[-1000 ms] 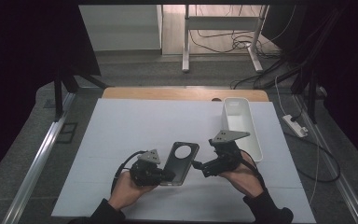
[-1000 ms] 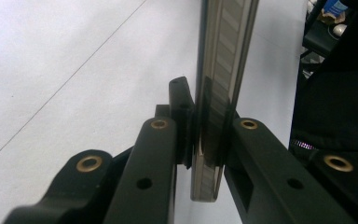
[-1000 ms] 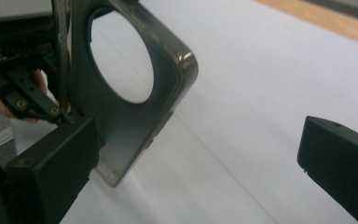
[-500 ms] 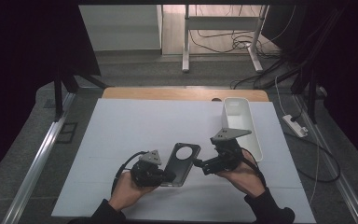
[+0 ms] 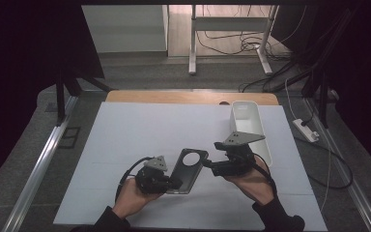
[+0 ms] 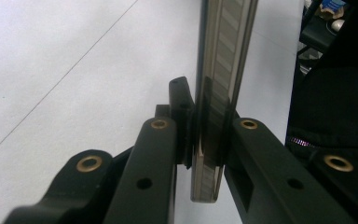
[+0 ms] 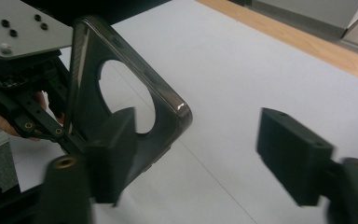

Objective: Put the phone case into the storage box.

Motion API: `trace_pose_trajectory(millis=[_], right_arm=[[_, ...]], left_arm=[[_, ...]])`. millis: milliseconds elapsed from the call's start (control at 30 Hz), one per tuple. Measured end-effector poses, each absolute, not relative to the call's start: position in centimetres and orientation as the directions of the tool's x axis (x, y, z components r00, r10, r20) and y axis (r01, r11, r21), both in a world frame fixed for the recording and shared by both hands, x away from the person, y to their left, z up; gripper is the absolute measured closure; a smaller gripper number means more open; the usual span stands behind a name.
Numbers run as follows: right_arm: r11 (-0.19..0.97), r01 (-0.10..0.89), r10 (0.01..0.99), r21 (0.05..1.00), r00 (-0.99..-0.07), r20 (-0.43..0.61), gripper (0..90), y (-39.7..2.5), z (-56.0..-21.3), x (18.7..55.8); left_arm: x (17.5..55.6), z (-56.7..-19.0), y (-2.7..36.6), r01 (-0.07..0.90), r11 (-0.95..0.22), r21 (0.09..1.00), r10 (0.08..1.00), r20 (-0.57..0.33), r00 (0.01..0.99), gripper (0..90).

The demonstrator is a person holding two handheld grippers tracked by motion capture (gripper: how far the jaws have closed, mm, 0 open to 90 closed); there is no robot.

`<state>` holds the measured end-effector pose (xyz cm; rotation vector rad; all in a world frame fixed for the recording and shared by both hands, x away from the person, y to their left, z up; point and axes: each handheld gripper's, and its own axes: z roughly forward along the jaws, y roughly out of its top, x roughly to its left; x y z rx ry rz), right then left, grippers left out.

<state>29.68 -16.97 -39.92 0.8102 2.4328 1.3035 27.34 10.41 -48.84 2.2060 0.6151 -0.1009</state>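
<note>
A dark phone case with a round camera hole is held above the white table, clamped at its lower end by the left gripper. In the left gripper view the case's thin edge is seen pinched tight between the two jaws. The right gripper is set just beside the case's right edge with its jaws spread wide (nothing is held in them); in the right gripper view the case appears partly behind one jaw. A handover, or a two-handed hold, is judged to be in hand. Whether one jaw already touches the case cannot be told, as that view is blurred. The next move would call for the open jaws to be brought across the case's edge and closed. A white bin stands at the table's far right.
</note>
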Motion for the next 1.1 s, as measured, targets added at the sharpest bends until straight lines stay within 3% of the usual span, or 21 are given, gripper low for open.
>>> trace_pose_trajectory(millis=[33,67,167,200,467,1100], right_arm=[[0.441,0.349,0.587,0.827,-0.809,0.029,33.0,-16.97,-39.92,29.68],[0.435,0.345,0.577,0.832,-0.816,0.036,44.5,-17.02,-39.8,29.55],[0.433,0.341,0.571,0.834,-0.82,0.039,51.5,-17.02,-39.75,29.44],[0.433,0.339,0.56,0.835,-0.827,0.046,57.8,-17.01,-39.72,29.39],[0.418,0.324,0.549,0.849,-0.835,0.048,73.2,-17.02,-39.67,29.18],[0.406,0.315,0.577,0.858,-0.816,0.027,78.7,-16.78,-39.73,28.77]], left_arm=[[27.34,-48.84,10.41,0.462,-0.541,0.703,0.396,-0.272,0.877,84.4],[27.34,-48.82,10.42,0.462,-0.54,0.704,0.392,-0.275,0.878,84.4],[27.34,-48.79,10.44,0.462,-0.538,0.705,0.391,-0.277,0.878,84.4],[27.32,-48.75,10.47,0.461,-0.535,0.708,0.387,-0.28,0.878,84.4],[27.3,-48.75,10.38,0.464,-0.532,0.708,0.385,-0.286,0.878,84.4],[27.3,-48.93,9.98,0.443,-0.551,0.707,0.359,-0.279,0.891,83.3]])
